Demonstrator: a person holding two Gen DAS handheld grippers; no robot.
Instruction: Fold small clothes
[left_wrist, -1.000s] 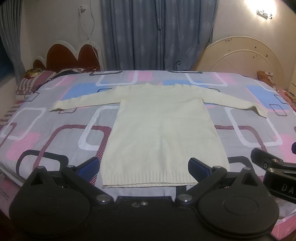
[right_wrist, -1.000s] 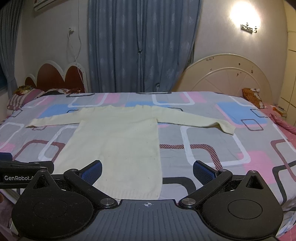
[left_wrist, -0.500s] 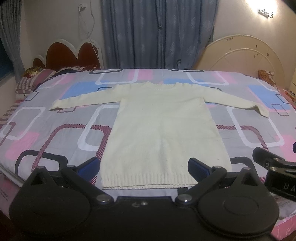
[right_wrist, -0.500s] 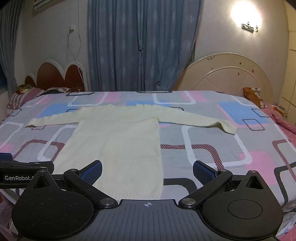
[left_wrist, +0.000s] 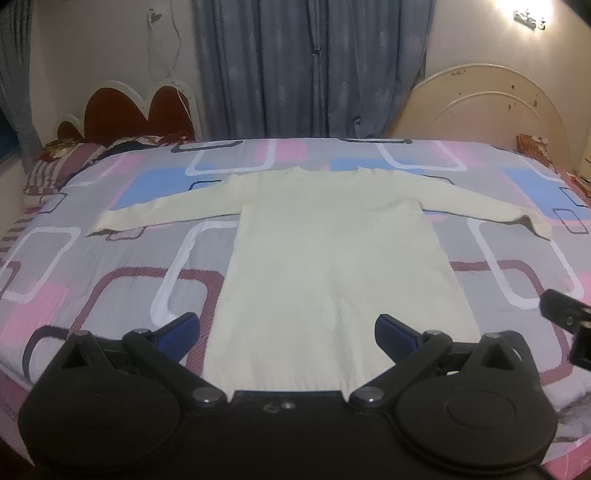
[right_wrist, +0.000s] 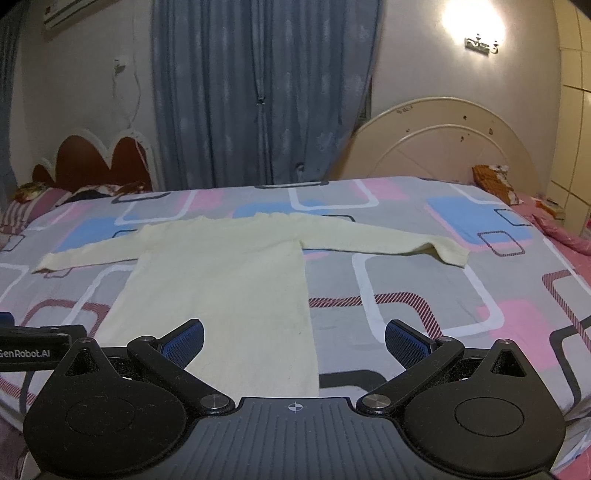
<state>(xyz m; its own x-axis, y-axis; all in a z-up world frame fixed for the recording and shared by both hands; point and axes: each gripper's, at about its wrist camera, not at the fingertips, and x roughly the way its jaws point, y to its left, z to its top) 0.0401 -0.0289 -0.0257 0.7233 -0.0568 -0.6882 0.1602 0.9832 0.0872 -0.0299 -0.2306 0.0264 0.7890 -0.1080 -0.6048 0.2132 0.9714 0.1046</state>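
Observation:
A cream long-sleeved sweater (left_wrist: 328, 251) (right_wrist: 225, 273) lies flat on the bed with both sleeves spread out to the sides and its hem toward me. My left gripper (left_wrist: 288, 332) hovers open over the hem, its blue pads wide apart with nothing between them. My right gripper (right_wrist: 295, 341) is open too, above the sweater's lower right corner. The right sleeve cuff (right_wrist: 452, 254) lies far right, the left cuff (left_wrist: 101, 227) far left. The sweater's hem is hidden behind both gripper bodies.
The bed cover (left_wrist: 110, 280) has pink, blue and grey squares. Pillows (left_wrist: 51, 166) lie at the far left by a red headboard (left_wrist: 125, 114). A cream round board (right_wrist: 443, 140) leans at the back right. Blue curtains (right_wrist: 258, 92) hang behind.
Both grippers have moved slightly forward over the bed edge, so the sweater's hem now sits behind the gripper bodies. The sweater has not moved and both grippers stay open.

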